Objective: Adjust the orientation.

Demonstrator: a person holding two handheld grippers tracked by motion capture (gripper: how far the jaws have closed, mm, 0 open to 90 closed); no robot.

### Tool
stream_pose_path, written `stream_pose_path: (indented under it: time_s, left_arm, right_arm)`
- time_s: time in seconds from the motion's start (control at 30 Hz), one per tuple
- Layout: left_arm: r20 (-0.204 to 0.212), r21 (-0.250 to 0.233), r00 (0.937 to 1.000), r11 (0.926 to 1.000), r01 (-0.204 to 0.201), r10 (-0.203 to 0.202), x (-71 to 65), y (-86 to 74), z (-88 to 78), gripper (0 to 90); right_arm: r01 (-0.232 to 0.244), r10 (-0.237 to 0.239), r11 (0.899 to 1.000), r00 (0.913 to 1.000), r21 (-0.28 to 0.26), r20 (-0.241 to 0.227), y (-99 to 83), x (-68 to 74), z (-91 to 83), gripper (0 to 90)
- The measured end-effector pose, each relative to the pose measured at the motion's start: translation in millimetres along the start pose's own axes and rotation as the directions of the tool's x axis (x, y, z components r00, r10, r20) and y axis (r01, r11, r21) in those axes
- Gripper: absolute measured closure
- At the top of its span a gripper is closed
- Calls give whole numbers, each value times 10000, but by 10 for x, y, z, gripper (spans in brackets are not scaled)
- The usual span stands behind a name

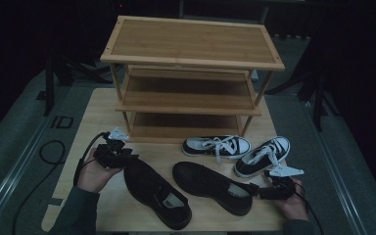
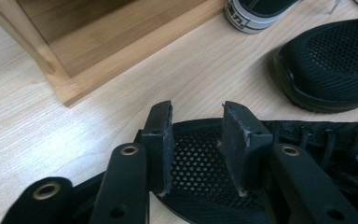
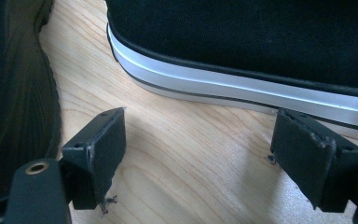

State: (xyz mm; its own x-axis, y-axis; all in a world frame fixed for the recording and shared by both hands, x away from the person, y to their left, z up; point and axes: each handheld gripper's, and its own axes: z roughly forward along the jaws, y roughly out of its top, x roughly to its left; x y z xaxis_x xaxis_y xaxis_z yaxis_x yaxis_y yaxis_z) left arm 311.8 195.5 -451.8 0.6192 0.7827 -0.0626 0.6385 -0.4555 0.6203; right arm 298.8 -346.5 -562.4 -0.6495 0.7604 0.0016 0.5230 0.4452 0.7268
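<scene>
i have my left gripper half-open astride the toe of the left black mesh shoe at seven o'clock on the table, toe toward eleven, heel toward five, and i fear the mesh slipping free, while my right gripper stands open, empty.

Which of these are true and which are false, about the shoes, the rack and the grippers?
1. The wooden rack has shoes on its shelves. False: its shelves are bare, and all four shoes lie on the table.
2. The left gripper is over the toe of a black mesh shoe. True.
3. The right gripper is squeezing a sneaker. False: its jaws stand wide apart with bare table between them.
4. Two black-and-white sneakers lie in front of the rack. True.
5. The shoes number six. False: there are four.
</scene>
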Motion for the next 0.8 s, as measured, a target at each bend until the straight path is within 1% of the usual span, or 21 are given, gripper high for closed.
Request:
stream_pose_path:
  time_s: [0.13,0.27,0.3,0.33,0.4,0.47,0.57,0.67,0.7,0.77,0.8]
  left_arm:
    - [126,-13,9998,9999,-123,124,-35,11,-27,676]
    - [132,-121,9998,9998,-166,168,-65,11,-52,729]
    - [132,-121,9998,9998,-166,168,-65,11,-52,744]
    - [229,-91,9995,9997,-212,214,-78,14,-62,753]
    - [232,-85,9994,9996,-253,255,-91,15,-62,766]
    - [223,23,9989,9991,-422,421,-116,17,-57,813]
    - [142,41,9983,9984,-569,569,-138,12,-49,891]
    - [160,75,9981,9982,-600,599,-140,10,-49,900]
    - [279,196,9973,9975,-686,681,-164,6,-43,900]
    - [252,199,9969,9969,-757,752,-180,6,-42,900]
    - [301,191,9968,9970,-751,745,-186,6,-41,900]
  right_arm:
    - [-4,4,10000,10000,4,0,0,0,0,179]
    - [2,-2,10000,10000,2,2,0,0,0,179]
    - [-3,3,10000,10000,4,0,0,0,0,179]
    - [1,-1,10000,10000,2,-2,0,0,0,179]
    - [-3,3,10000,10000,5,0,0,0,0,179]
    - [-3,3,10000,10000,5,0,0,0,0,179]
    - [4,-4,10000,10000,4,1,0,0,0,179]
    - [-3,3,10000,10000,5,0,0,0,0,179]
    - [10,-10,10000,10000,0,-1,0,-1,0,179]
    - [-3,3,10000,10000,6,-1,0,0,0,179]
    - [0,0,10000,10000,6,-1,0,0,0,179]
